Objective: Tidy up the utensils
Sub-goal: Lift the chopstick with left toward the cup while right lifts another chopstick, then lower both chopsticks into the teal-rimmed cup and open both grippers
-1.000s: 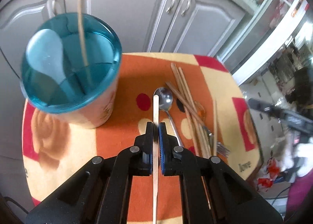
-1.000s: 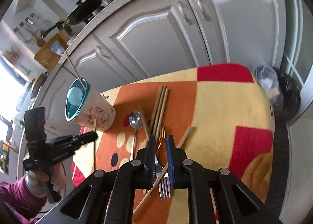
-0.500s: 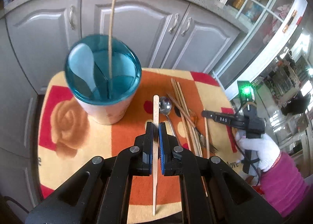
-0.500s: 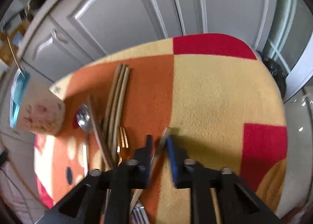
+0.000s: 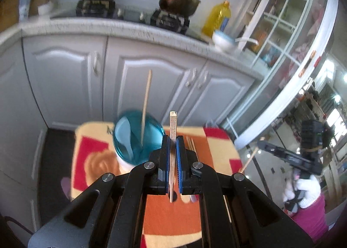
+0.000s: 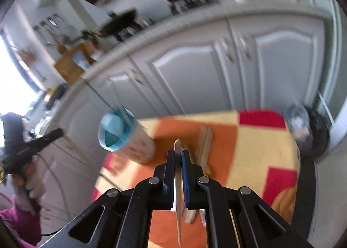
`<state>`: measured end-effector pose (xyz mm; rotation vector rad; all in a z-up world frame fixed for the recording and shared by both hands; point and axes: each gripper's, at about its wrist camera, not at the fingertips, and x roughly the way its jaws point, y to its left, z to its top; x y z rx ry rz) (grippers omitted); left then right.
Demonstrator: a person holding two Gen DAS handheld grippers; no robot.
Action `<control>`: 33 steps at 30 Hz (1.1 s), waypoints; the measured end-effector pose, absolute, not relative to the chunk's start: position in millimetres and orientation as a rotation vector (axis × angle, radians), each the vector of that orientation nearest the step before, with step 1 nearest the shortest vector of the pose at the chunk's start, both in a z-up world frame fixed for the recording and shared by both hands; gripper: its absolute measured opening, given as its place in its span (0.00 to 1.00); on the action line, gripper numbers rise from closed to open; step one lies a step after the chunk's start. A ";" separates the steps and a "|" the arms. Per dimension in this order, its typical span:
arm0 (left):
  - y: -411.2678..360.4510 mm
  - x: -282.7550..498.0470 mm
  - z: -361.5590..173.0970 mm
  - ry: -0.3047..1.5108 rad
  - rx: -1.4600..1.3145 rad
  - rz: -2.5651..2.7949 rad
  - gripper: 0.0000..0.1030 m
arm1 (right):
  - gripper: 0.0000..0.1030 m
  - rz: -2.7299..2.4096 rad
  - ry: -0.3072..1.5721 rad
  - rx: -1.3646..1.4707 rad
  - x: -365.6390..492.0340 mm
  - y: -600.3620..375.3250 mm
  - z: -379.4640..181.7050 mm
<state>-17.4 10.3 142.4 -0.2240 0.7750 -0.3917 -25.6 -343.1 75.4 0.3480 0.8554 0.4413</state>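
Note:
My left gripper (image 5: 172, 139) is shut on a pale wooden chopstick (image 5: 173, 118) that points forward, high above the table. Below and left of it stands the cup (image 5: 138, 139) with a blue inside, holding a white spoon and one upright chopstick (image 5: 145, 100). My right gripper (image 6: 178, 153) has its jaws closing on another chopstick (image 6: 177, 146), lifted off the cloth. Several more chopsticks (image 6: 205, 144) lie on the orange cloth beyond it. The cup (image 6: 117, 133) is to its left. Each gripper shows in the other's view: the right gripper (image 5: 261, 144) and the left gripper (image 6: 59, 133).
The small table (image 5: 219, 146) has a red, yellow and orange cloth. Grey cabinet doors (image 5: 151, 83) stand behind it, under a counter with a wok, a pot, an oil bottle and a bowl. A dark bin bag (image 6: 305, 126) sits past the table's right edge.
Both grippers have risen well above the table. The right gripper went down over a chopstick on the cloth, closed on it and lifted it. The left still holds its chopstick.

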 end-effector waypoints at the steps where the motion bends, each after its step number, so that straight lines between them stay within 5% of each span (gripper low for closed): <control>1: 13.8 -15.5 150.3 0.758 -0.227 -0.385 0.04 | 0.05 0.458 0.828 0.346 -24.8 -339.0 88.1; 17: 50.9 35.4 184.8 0.602 -0.182 -0.180 0.04 | 0.05 0.578 0.578 0.210 37.8 -241.3 223.1; 33: 34.4 62.9 113.7 0.722 -0.148 -0.142 0.04 | 0.05 0.569 0.742 0.137 123.9 -172.1 139.7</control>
